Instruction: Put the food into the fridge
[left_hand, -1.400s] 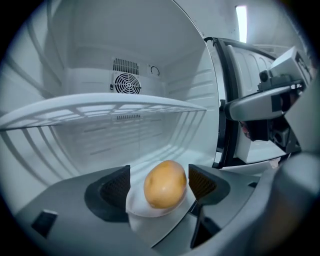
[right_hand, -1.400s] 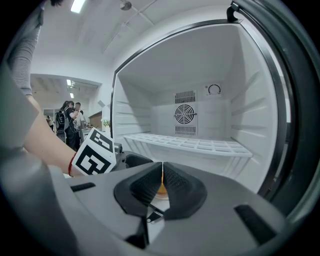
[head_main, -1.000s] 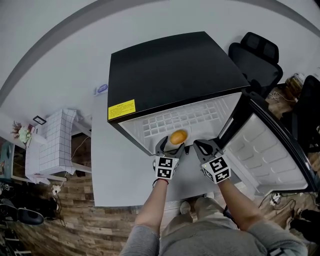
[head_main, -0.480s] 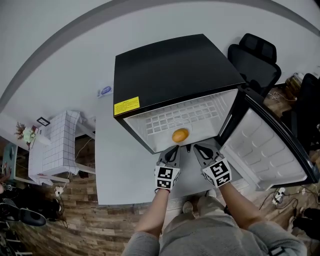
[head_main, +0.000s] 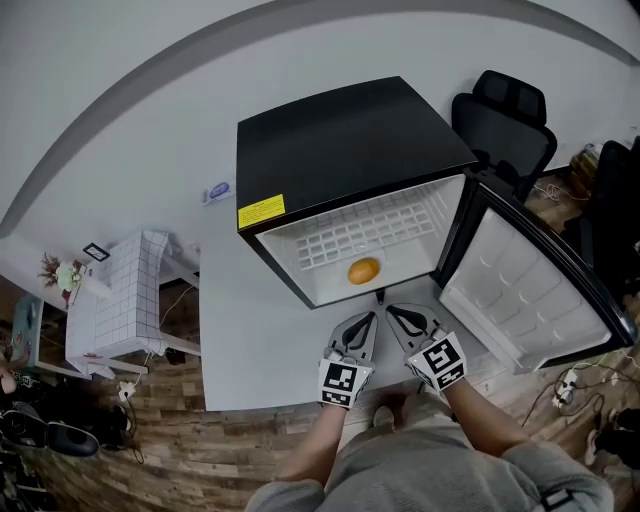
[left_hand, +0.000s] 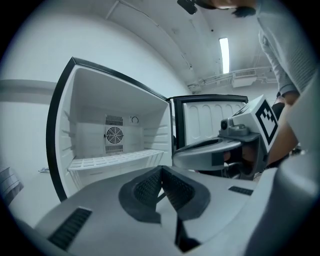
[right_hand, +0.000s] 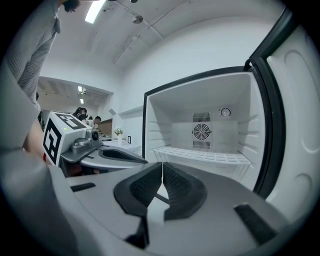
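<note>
**Head view: orange in the fridge, both hand-held grippers shut and empty**

Head view puts the orange (head_main: 363, 271) just ahead of the left hand-held gripper (head_main: 367, 320), apart from it, inside the open fridge (head_main: 350, 140). It seems to lie on the compartment floor below the white grid shelf (head_main: 350, 238). Neither gripper view shows it, and the shelf in them is bare. Round, smooth and free to roll, it sits sensibly inside the lip.

Left gripper view shows the jaws together, the dark ribbed pads (left_hand: 146, 189) meeting in a point with nothing between them. The right hand-held gripper (head_main: 397, 312), close beside the left, is likewise closed on nothing in its own view. Both point nearly level at the opening, above the pale worktop (head_main: 250, 340) that carries the fridge. That fits a release already made.

To the right of the right hand-held gripper the door (head_main: 530, 290) stands wide, its moulded white liner exposed. The fridge shell is matt black. Its interior is glossy white, with a round fan grille (left_hand: 114, 135) at the back. By my reading the food is stowed and only the door is left to close, and the right hand-held gripper is nearer to it.
</note>
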